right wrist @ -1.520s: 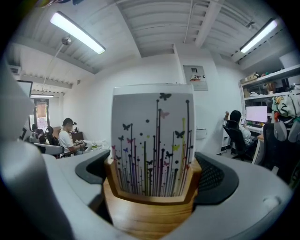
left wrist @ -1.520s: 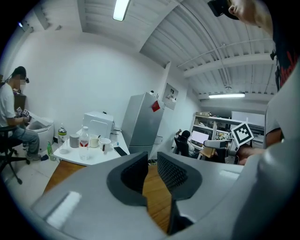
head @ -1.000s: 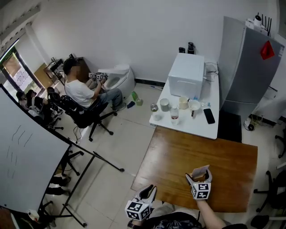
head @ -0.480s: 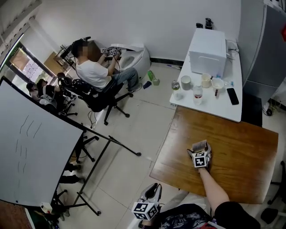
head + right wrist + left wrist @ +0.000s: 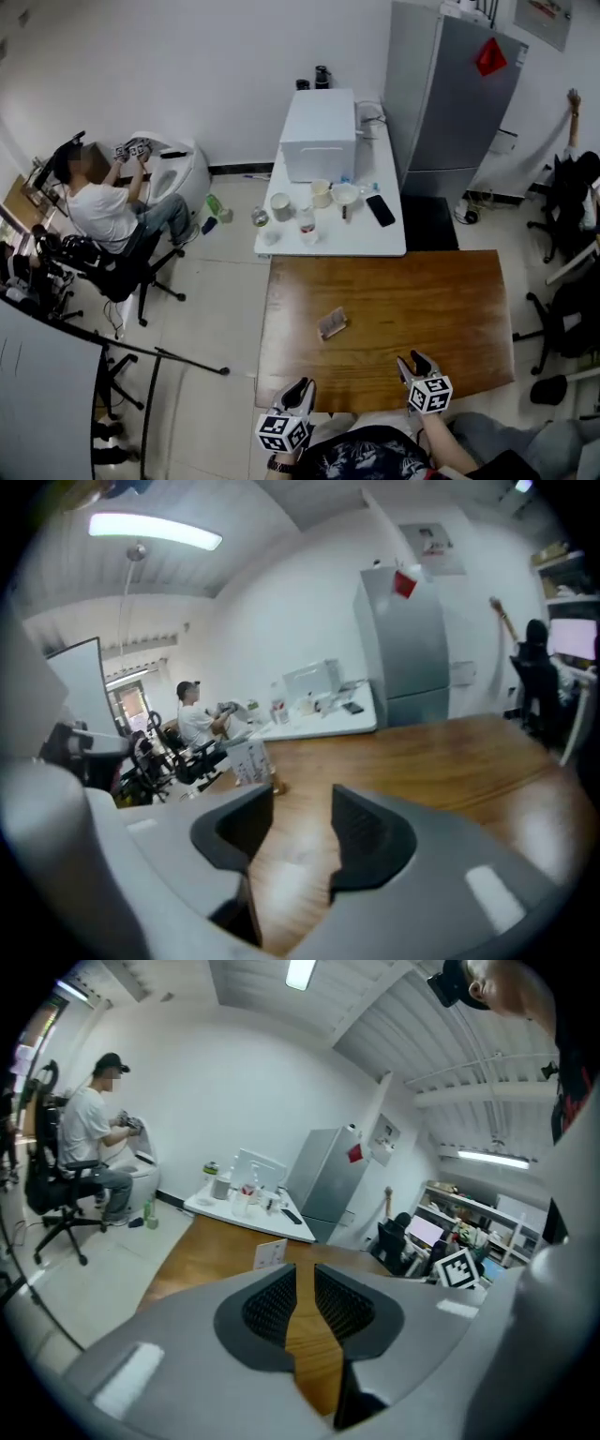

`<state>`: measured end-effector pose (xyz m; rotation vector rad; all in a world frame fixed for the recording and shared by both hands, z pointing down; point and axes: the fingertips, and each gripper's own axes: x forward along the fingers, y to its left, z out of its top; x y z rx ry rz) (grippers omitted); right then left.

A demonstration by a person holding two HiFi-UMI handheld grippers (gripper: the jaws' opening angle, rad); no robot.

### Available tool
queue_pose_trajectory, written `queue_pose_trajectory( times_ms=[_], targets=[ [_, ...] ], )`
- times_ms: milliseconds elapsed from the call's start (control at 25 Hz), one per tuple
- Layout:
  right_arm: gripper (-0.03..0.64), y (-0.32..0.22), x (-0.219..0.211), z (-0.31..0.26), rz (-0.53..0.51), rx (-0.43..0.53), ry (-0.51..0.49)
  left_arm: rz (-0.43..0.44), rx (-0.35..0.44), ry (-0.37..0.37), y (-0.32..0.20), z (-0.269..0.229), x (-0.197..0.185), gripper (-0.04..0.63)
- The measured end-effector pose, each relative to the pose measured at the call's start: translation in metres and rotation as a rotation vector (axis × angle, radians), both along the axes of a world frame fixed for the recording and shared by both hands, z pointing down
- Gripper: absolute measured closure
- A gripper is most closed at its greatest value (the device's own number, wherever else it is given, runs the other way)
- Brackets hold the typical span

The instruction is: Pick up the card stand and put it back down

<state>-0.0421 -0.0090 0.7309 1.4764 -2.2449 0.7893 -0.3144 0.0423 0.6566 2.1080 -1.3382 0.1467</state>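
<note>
The card stand (image 5: 332,323) is a small white card in a base, standing alone on the brown wooden table (image 5: 441,309), left of its middle. It also shows in the left gripper view as the card stand (image 5: 270,1253) and in the right gripper view as the card stand (image 5: 248,759). My right gripper (image 5: 413,359) hovers at the table's near edge, well back from the stand. Its jaws are closing with nothing between them, as the right gripper (image 5: 302,794) shows. My left gripper (image 5: 303,386) is at the near-left corner, and the left gripper (image 5: 305,1274) is shut and empty.
A white table (image 5: 328,239) abuts the far side, carrying a white box (image 5: 319,136), cups, a bottle and a phone (image 5: 381,210). A grey fridge (image 5: 450,94) stands behind. A person (image 5: 103,206) sits on a chair at left. Office chairs stand at right.
My right gripper has drawn back from the card stand to the table's near edge, leaving the stand on the table. The head view has swung round. The left gripper stays low.
</note>
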Motion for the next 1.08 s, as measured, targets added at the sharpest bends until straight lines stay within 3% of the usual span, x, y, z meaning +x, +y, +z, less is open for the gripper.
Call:
queue_pose_trajectory(
  times_ms=[120, 200, 320, 480, 840, 1080],
  targets=[
    [0.566, 0.011, 0.082, -0.078, 0.170, 0.156, 0.054, 0.182, 0.033, 0.008, -0.033, -0.009, 0.051, 0.534],
    [0.609, 0.017, 0.127, -0.134, 0.254, 0.271, 0.073, 0.288, 0.083, 0.020, -0.048, -0.032, 0.097, 0.534],
    [0.615, 0.034, 0.172, -0.197, 0.334, 0.406, 0.096, 0.428, 0.177, 0.026, -0.060, -0.070, 0.168, 0.532],
    [0.615, 0.046, 0.200, -0.226, 0.377, 0.458, 0.100, 0.534, 0.226, 0.035, -0.067, -0.103, 0.238, 0.534],
    [0.615, 0.016, 0.202, -0.222, 0.340, 0.449, 0.045, 0.551, 0.258, 0.106, -0.067, -0.134, 0.274, 0.529],
    [0.615, -0.005, 0.194, -0.203, 0.255, 0.395, -0.089, 0.410, 0.102, 0.073, -0.058, -0.091, 0.260, 0.529]
  ],
)
